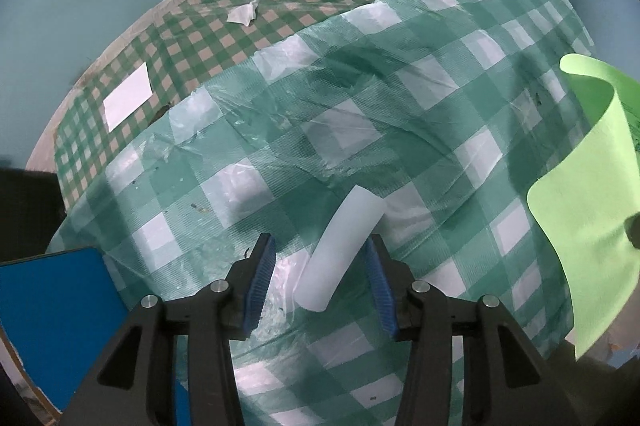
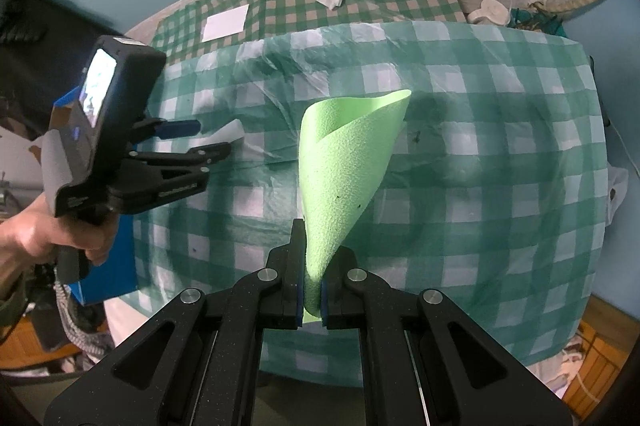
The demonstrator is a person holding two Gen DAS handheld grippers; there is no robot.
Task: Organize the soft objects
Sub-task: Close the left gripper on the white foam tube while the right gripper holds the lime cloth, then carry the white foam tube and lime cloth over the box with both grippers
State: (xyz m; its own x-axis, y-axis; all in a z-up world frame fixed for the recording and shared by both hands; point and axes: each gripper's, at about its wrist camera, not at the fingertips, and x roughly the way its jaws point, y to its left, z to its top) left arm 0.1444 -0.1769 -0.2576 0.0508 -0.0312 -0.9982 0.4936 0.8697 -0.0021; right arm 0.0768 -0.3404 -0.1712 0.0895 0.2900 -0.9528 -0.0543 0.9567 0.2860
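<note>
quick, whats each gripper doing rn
left gripper: open, jaws around the white foam strip, not clamped
right gripper: shut on the green foam sheet

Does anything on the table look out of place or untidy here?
Yes. A crumpled white scrap lies loose on the far checked cloth, and small dark crumbs dot the near green checked cover. The cover's plastic film is wrinkled.

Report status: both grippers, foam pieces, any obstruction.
Left gripper open, jaws either side of white foam strip. Right gripper shut on curled green foam sheet, lifted. Nothing blocking on checked tablecloth.
</note>
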